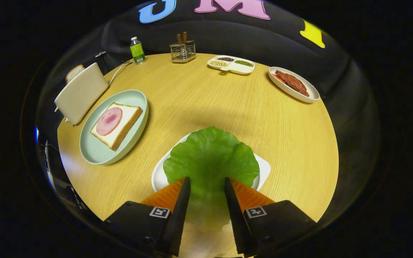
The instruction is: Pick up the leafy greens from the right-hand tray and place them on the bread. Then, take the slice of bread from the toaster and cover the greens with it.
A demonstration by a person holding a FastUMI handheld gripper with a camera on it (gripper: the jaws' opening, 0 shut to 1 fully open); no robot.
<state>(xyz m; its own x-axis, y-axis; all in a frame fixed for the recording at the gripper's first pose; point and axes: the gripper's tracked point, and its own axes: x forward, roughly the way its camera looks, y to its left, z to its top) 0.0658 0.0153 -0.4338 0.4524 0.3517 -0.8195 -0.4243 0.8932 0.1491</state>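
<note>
A large green lettuce leaf (210,157) lies on a white tray (158,175) near the table's front. My gripper (207,179) is open, its two fingers straddling the near part of the leaf without pressing on it. To the left and farther off, a pale green plate (95,150) holds a slice of bread (129,118) topped with a round pink ham slice (109,120). Behind that plate stands a cream toaster (81,93) with a slice of bread (74,72) sticking out of its top.
At the round wooden table's (228,107) far side stand a green-labelled bottle (137,50), a wire holder with wooden handles (183,51) and a divided dish of beans (231,64). An oval plate with red meat strips (293,84) sits at the far right.
</note>
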